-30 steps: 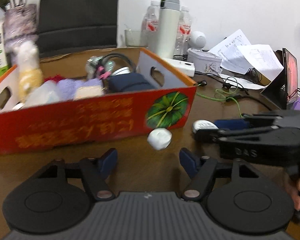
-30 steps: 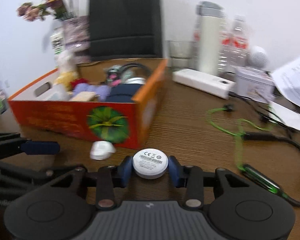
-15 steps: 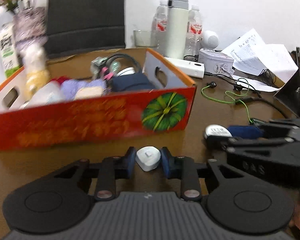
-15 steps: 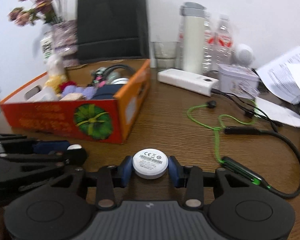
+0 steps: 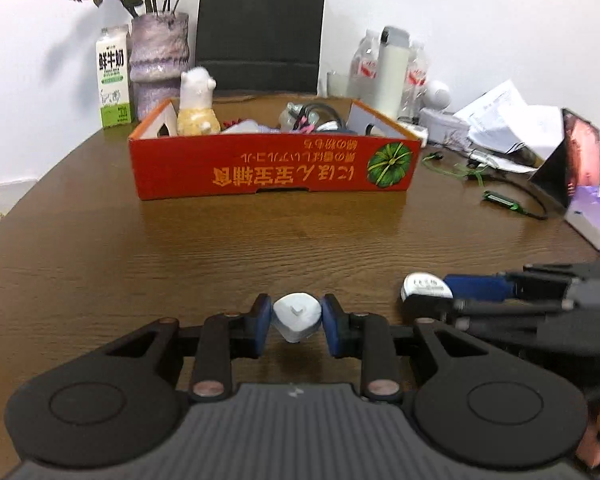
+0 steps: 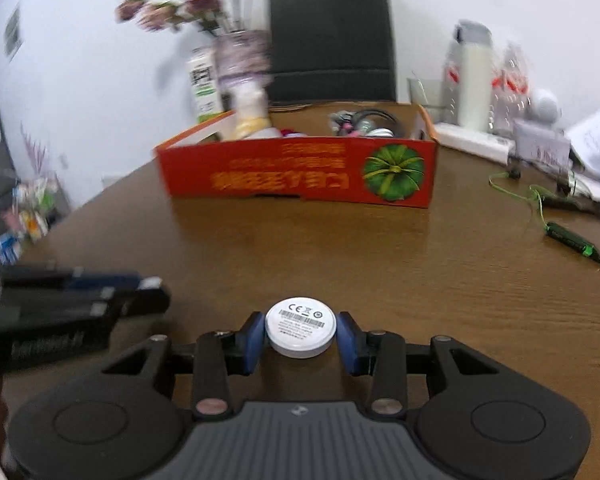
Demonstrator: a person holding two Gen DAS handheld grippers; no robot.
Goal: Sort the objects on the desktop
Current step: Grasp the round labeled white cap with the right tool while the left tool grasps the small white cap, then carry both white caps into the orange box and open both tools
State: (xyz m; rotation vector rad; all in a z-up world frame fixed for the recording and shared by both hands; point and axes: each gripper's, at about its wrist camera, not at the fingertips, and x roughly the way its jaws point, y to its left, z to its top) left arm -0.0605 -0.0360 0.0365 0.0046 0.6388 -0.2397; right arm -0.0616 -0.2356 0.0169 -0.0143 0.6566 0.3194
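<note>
White triangular plug [image 5: 297, 317]: pinched between blue-padded fingers [image 5: 261, 330] of left gripper [image 5: 294, 326], above brown wooden tabletop [image 5: 180, 248]. White round disc [image 6: 300, 332], CE-marked: pinched by right gripper [image 6: 301, 338], beside the left. Red cardboard box [image 5: 274, 168], holding assorted items: farther back, well apart from both.

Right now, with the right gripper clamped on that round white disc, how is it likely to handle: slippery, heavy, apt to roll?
The round white disc looks like rigid plastic, so probably stiff and light. Its smooth curved rim meets the right gripper jaws along narrow contact, so it might pivot or slip. Released on edge it could roll across the table; flat, it should sit still.
</note>
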